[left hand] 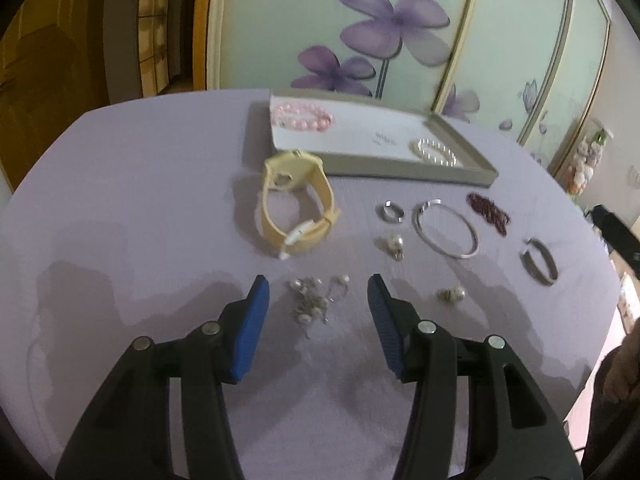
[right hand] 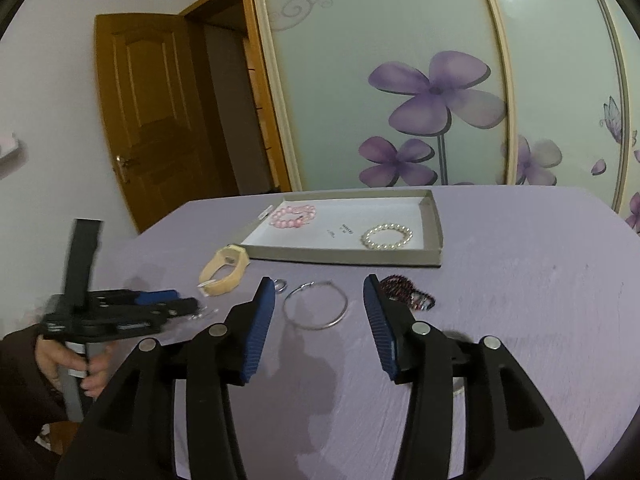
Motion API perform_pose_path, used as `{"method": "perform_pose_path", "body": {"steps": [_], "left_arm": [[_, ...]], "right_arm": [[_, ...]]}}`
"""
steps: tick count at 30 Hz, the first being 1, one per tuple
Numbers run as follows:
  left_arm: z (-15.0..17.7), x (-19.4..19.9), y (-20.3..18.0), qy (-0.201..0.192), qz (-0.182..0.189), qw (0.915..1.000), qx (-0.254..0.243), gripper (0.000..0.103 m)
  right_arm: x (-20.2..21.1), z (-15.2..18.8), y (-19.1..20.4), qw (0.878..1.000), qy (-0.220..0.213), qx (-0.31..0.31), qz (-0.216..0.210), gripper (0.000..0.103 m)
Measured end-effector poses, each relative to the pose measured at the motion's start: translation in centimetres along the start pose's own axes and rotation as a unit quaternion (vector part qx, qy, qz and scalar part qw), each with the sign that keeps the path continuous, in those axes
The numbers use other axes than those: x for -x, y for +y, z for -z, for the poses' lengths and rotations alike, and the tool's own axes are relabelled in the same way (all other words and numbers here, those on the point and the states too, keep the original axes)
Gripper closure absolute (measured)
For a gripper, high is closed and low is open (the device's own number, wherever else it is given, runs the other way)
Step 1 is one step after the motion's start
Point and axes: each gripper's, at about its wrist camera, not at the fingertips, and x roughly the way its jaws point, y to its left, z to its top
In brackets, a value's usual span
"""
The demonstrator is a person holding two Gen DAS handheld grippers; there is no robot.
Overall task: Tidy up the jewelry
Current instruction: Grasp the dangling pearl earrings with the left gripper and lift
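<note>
My left gripper [left hand: 318, 284] is open above a small heap of pearl earrings [left hand: 316, 304], which shows in the gap between its blue pads. Beyond it lie a yellow watch [left hand: 296, 204], a small ring [left hand: 390, 212], a thin silver bangle [left hand: 446, 230], a dark red bead bracelet [left hand: 488, 214] and a wide silver band [left hand: 539, 262]. The grey tray [left hand: 400, 168] holds a pink bead bracelet [left hand: 302, 116] and a pearl bracelet [left hand: 434, 151]. My right gripper [right hand: 319, 284] is open too, with the thin bangle [right hand: 316, 306] showing in its gap and the dark red bracelet [right hand: 408, 292] by its right finger. Nothing is held.
Everything lies on a round table with a lilac cloth [right hand: 520, 300]. Two loose pearl earrings [left hand: 394, 245] [left hand: 452, 294] lie near the bangle. A hand [right hand: 80, 364] holds the left gripper [right hand: 184, 299] at the table's left edge. Flowered wardrobe doors [right hand: 400, 100] and a wooden door [right hand: 152, 120] stand behind.
</note>
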Motion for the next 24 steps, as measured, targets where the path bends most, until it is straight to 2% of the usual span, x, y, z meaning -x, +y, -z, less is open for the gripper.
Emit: {"method": "perform_pose_path", "body": {"steps": [4,9,10,12,14,15,24], "left_arm": [[-0.2,-1.4,-0.4,0.023,-0.015,0.9996,0.012,0.054],[-0.5,-2.1,-0.6,0.027,-0.030,0.9990,0.019,0.056],[-0.6,-2.3,-0.9,0.028,-0.038,0.9988,0.014,0.060],[-0.6,-2.4,-1.2,0.030,-0.049,0.9983,0.005,0.075],[-0.6,-2.4,-1.5,0.032,-0.055,0.9980,-0.001,0.094],[-0.6,-2.4,-1.5,0.033,-0.054,0.9980,-0.001,0.097],[-0.8,-1.1,-0.6,0.015,-0.020,0.9996,0.013,0.098]], "right_arm": [[0.5,0.3,-0.4,1.000,-0.004,-0.010,0.001,0.055],[0.7,0.4,-0.4,1.000,-0.005,-0.012,-0.002,0.055],[0.7,0.4,-0.3,1.000,-0.005,-0.011,-0.003,0.055],[0.6,0.6,-0.2,1.000,-0.004,-0.011,-0.005,0.055],[0.4,0.7,-0.3,1.000,-0.001,-0.014,-0.007,0.055],[0.4,0.8,-0.2,1.000,0.000,-0.015,-0.008,0.055],[-1.3,1.8,1.0,0.999,0.030,-0.017,-0.026,0.055]]}}
